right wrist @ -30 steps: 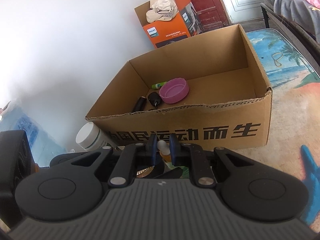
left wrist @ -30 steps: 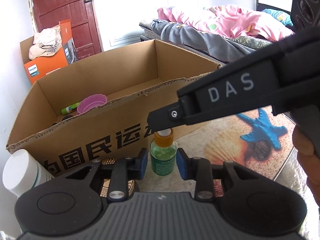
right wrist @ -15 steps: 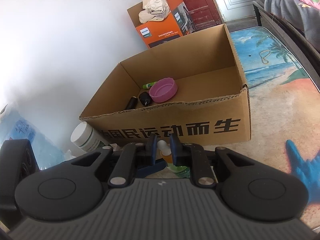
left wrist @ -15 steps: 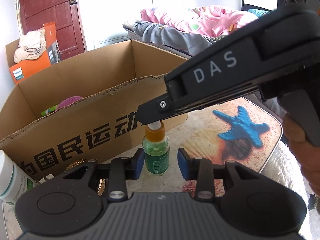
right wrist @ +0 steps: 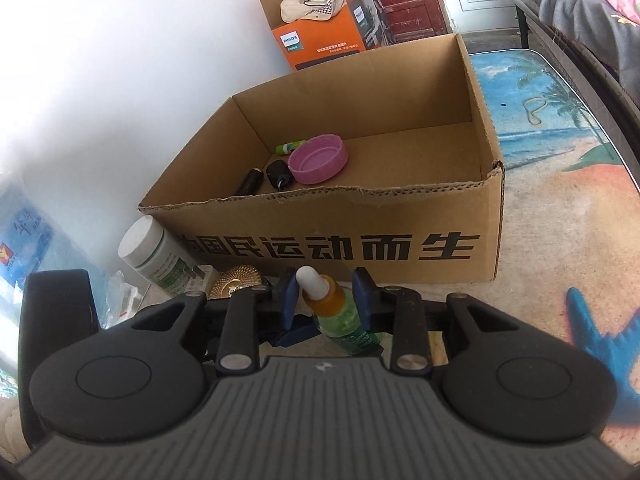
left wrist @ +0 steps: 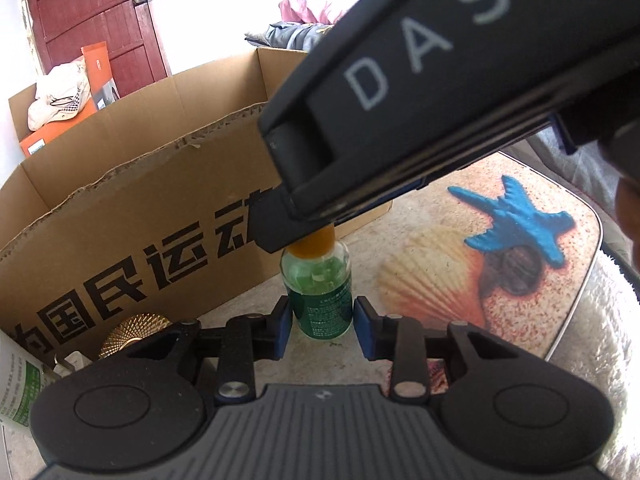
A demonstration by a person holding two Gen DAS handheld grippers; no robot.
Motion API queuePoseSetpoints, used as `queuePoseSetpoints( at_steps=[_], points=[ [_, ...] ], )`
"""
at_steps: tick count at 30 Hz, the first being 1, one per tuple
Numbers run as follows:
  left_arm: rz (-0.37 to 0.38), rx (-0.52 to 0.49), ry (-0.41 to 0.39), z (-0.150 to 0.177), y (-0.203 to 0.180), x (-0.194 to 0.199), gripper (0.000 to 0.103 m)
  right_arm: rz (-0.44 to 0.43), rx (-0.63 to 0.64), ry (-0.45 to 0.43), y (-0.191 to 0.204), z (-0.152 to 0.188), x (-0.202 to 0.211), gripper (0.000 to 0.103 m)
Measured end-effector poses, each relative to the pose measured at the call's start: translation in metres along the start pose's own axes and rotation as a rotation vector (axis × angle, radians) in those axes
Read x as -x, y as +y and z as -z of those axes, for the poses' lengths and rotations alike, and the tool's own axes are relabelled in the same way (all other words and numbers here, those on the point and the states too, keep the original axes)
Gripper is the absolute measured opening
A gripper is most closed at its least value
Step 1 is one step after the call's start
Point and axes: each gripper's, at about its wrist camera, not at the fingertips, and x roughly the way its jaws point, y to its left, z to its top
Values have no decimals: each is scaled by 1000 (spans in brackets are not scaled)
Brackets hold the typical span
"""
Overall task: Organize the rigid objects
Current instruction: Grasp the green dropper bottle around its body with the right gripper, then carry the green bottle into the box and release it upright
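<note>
A small green dropper bottle (left wrist: 318, 300) with an orange collar and white bulb (right wrist: 310, 278) stands on the mat in front of the cardboard box (right wrist: 360, 240). My left gripper (left wrist: 322, 330) is low around the bottle's body. Its jaws are closing, and the blue pads (left wrist: 282, 328) sit against the bottle's sides. My right gripper (right wrist: 325, 300) hovers over the bottle's top. Its jaws are opening, and the bulb stands between the pads with a gap on each side. In the left wrist view the right gripper's finger (left wrist: 280, 228) hides the bulb.
In the box lie a pink lid (right wrist: 318, 160), a green tube (right wrist: 290, 147) and two black items. A white jar (right wrist: 148, 248) and a gold ridged object (right wrist: 236, 280) sit left of the bottle. An orange carton (right wrist: 320, 44) stands behind the box, with a bed at right.
The left gripper has sunk closer, so the bottle now sits between its pads. The right gripper's jaws, shut on the bulb before, have parted from it.
</note>
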Motion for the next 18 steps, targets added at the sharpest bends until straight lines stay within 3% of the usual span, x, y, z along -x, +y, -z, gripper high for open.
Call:
queuePoseSetpoints(
  at_steps=[8, 18],
  points=[
    [-1, -3, -17, 1, -5, -1, 34, 9, -6, -15, 1, 2, 6, 21],
    [-66, -10, -104, -30, 9, 69, 34, -63, 113, -91, 50, -40, 63, 21]
  ],
)
